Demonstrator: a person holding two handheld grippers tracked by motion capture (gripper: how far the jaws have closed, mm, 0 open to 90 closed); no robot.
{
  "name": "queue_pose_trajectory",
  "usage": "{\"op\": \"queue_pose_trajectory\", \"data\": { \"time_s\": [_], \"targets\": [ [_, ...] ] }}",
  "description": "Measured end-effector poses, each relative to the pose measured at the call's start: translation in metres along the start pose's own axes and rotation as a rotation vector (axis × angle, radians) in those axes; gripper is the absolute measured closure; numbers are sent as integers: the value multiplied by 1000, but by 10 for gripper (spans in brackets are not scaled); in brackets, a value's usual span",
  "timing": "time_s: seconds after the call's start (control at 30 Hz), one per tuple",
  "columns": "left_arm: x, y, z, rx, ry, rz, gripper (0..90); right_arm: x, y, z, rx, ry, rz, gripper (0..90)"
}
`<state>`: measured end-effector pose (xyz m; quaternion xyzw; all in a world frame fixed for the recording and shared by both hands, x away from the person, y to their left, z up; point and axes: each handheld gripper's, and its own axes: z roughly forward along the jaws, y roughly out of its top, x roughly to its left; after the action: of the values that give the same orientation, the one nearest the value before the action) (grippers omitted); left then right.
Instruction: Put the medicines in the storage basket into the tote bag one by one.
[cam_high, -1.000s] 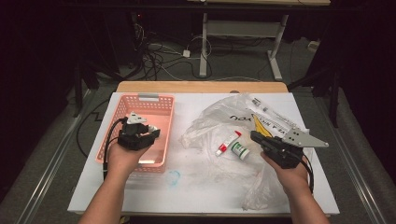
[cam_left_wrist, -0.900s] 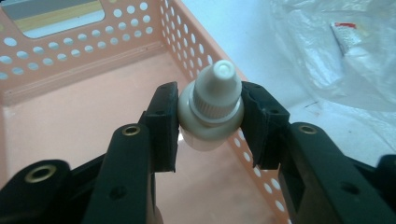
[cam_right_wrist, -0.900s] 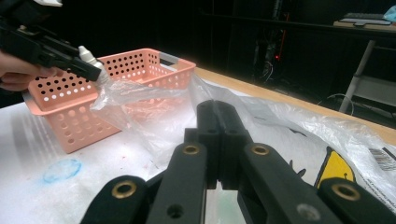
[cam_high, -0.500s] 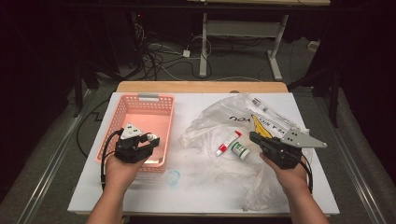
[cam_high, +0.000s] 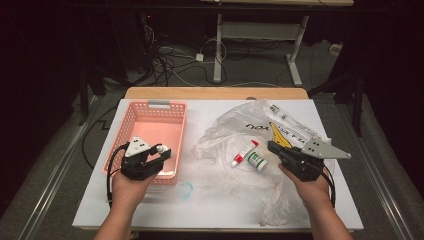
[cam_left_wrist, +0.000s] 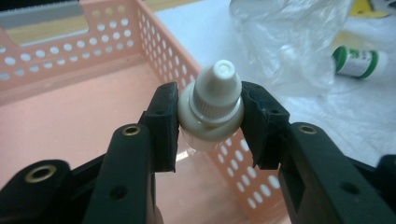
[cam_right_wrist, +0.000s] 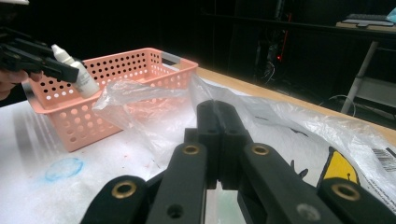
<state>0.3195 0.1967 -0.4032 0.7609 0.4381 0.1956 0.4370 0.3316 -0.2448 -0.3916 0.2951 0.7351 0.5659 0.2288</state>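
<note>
Bottle (cam_left_wrist: 212, 105), pinched in left tongs (cam_high: 159, 151), has slid toward six o'clock over basket (cam_high: 176, 131); drop likely next. Right tongs (cam_right_wrist: 217, 135) pressed together, idle.

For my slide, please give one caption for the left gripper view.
Left gripper clamps a small white-capped plastic dropper bottle above the pink perforated plastic basket.

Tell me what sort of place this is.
Probably a lab or workshop set up for recording. A white table stands in a dark room, loose cables lie on the floor behind it, and a metal desk frame stands farther back.
</note>
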Motion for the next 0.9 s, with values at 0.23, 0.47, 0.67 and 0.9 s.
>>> {"op": "queue_pose_trajectory", "data": {
  "time_s": [0.23, 0.47, 0.67, 0.9],
  "targets": [
    [-9, 5, -5, -27, -49, 8, 582, 0, 0, 0, -2, -3, 4, 900],
    [-23, 9, -7, -41, -101, 31, 582, -1, 0, -1, -4, -4, 4, 900],
    [-39, 11, -3, -37, -155, 57, 582, -1, 0, -1, -4, -4, 4, 900],
    [-55, 10, 6, -18, -192, 90, 582, -1, 0, -1, -4, -4, 4, 900]
  ]
}}
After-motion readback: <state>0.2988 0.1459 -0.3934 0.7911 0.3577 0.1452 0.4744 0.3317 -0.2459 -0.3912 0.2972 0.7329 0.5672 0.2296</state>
